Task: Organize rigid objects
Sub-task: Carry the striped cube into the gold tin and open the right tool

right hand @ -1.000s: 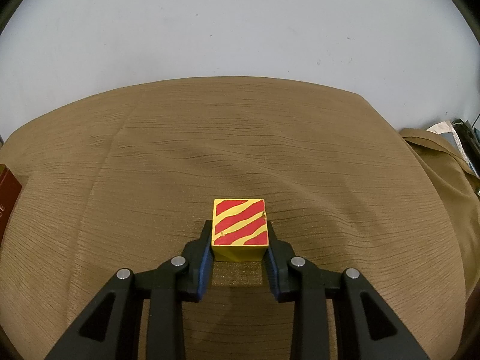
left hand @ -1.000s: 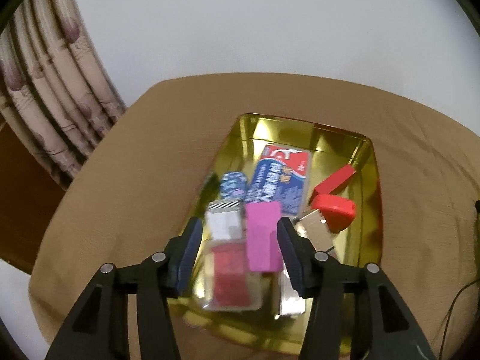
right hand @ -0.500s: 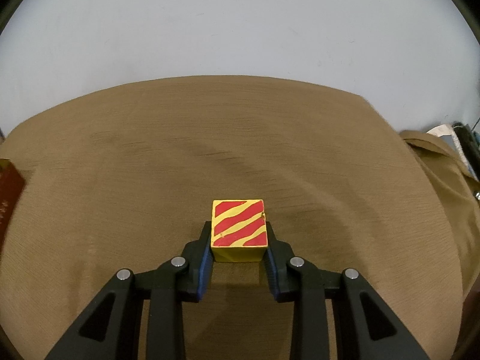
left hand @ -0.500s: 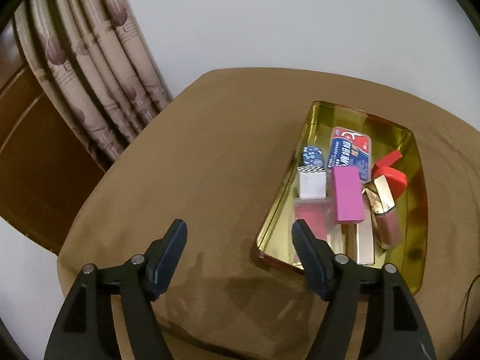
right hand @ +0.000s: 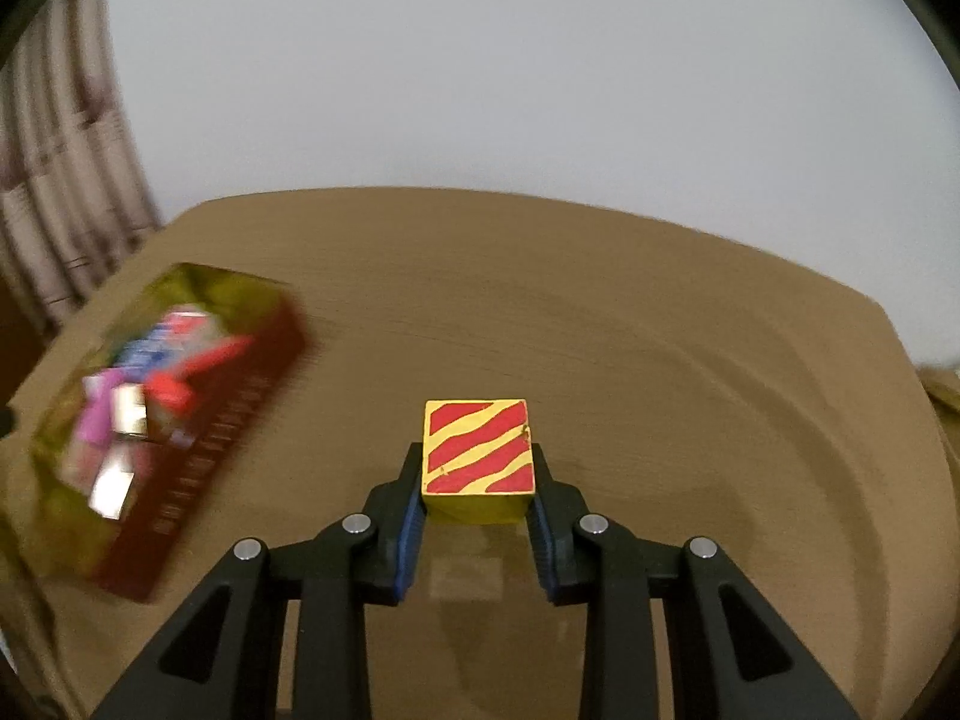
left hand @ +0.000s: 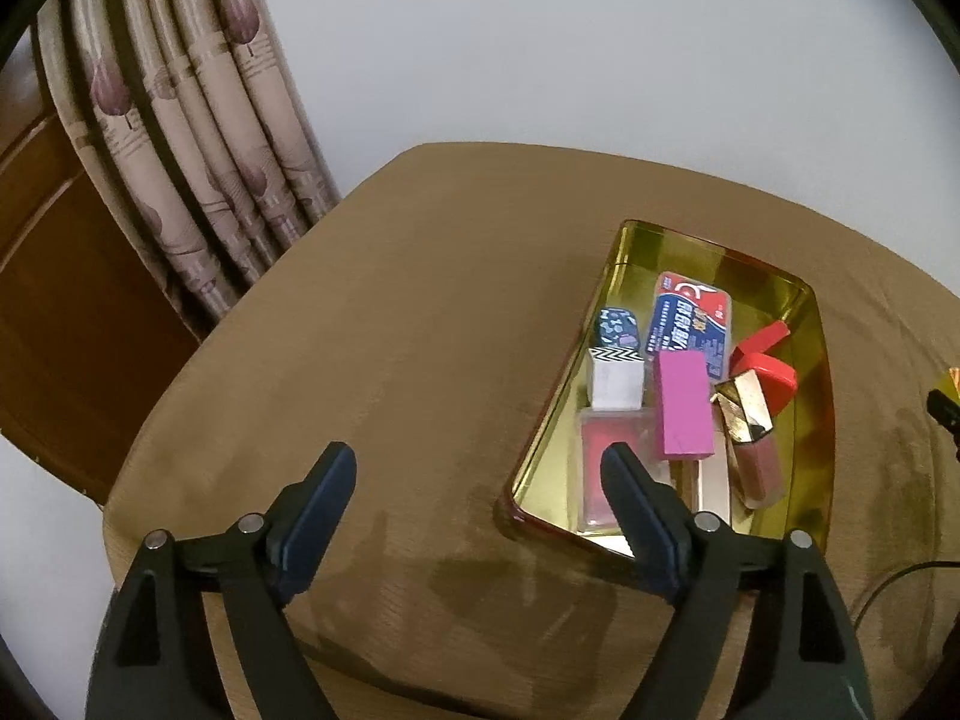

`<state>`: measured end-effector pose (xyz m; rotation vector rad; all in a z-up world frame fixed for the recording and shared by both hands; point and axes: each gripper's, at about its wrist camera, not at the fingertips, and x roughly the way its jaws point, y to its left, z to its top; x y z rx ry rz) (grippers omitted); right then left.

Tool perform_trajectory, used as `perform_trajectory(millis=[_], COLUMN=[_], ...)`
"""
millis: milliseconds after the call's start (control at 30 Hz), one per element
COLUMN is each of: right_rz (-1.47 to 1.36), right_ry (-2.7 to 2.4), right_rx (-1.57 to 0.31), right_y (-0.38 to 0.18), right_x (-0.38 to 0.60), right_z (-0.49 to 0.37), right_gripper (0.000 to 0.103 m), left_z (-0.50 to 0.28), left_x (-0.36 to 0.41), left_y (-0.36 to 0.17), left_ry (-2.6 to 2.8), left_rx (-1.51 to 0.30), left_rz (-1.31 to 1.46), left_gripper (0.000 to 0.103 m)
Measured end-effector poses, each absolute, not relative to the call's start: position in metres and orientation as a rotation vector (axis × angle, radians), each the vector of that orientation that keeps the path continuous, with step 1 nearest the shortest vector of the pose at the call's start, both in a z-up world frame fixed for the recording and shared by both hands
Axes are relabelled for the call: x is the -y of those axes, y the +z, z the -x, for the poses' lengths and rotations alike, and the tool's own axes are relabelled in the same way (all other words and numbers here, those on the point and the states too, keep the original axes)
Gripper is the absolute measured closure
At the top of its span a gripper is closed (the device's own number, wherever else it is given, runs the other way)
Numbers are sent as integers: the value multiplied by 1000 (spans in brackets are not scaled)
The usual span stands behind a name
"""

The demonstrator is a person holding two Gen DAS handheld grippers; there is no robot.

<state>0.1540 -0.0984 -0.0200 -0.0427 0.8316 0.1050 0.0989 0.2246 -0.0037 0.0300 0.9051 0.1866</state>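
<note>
A gold tin tray (left hand: 817,324) sits on the brown tablecloth at the right of the left wrist view. It holds a magenta block (left hand: 684,405), a blue and red packet (left hand: 690,324), a white box (left hand: 617,381), red pieces and a lip gloss (left hand: 753,456). My left gripper (left hand: 477,483) hangs left of the tray's near corner, its jaws opening with nothing between them. My right gripper (right hand: 477,468) is shut on a yellow cube with red stripes (right hand: 478,456), lifted above the cloth. The tray (right hand: 240,291) shows blurred at the left of that view.
A patterned curtain (left hand: 180,138) and a wooden panel (left hand: 60,312) stand beyond the table's left edge. A white wall lies behind. A black cable (left hand: 888,582) trails at the near right. Bare cloth (right hand: 660,330) stretches between the cube and the tray.
My left gripper let go of the magenta block in the tray, drew back to the left and spread wide. My right gripper swung left with the cube, bringing the tray into its view.
</note>
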Motion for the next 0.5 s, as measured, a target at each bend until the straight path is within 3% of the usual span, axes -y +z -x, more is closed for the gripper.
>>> perform_trajectory(millis=[500], right_rz=[173], right_ry=[404], right_rx=[-856], right_y=[-12], right_x=[-63], right_z=[-141], right_gripper=[73], left_z=[-102], left_x=[-240], left_y=[-5], left_ry=[226], left_rx=[-915], left_rz=[25], left_gripper=[21])
